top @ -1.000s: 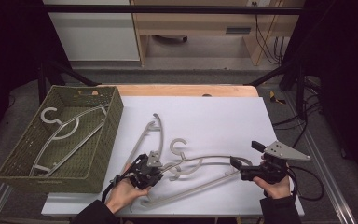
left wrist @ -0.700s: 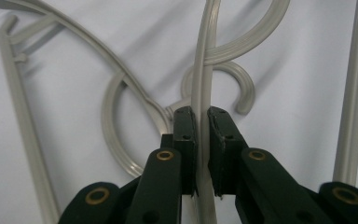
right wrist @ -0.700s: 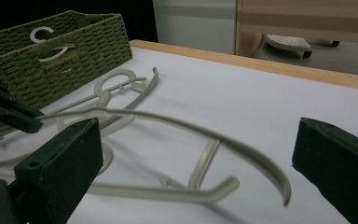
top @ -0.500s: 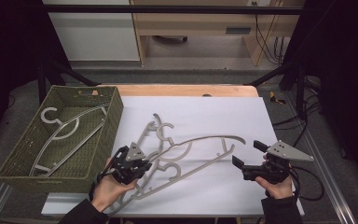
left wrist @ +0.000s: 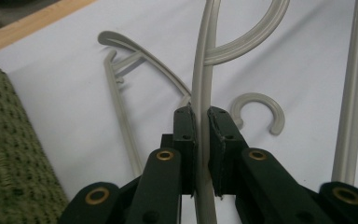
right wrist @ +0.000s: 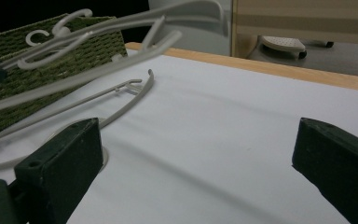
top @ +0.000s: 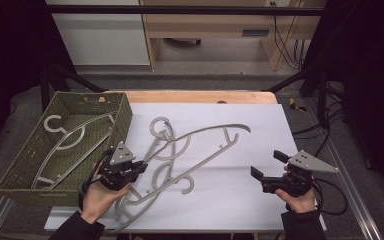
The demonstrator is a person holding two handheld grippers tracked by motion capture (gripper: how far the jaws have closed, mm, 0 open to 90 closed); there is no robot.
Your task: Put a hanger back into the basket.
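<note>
No brand, label or writing can be read on any thing here. The left tool [top: 139, 167] is closed on the rim of a pale grey plastic hanger [top: 200, 134], thin, curved, with a round hook; this hanger is lifted off the white worktop [top: 240, 200] and reaches away in front of the tool. A second hanger [top: 161, 131] lies under it, on the worktop. Beside the left tool stands a green woven basket [top: 25, 172] with another hanger [top: 67, 142] inside. The right tool [top: 267, 165] is open, holding nothing, well apart from the lifted hanger.

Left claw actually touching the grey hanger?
Touching. In the left gripper view the left claw has both pads pressed against the grey hanger bar, no gap.
</note>
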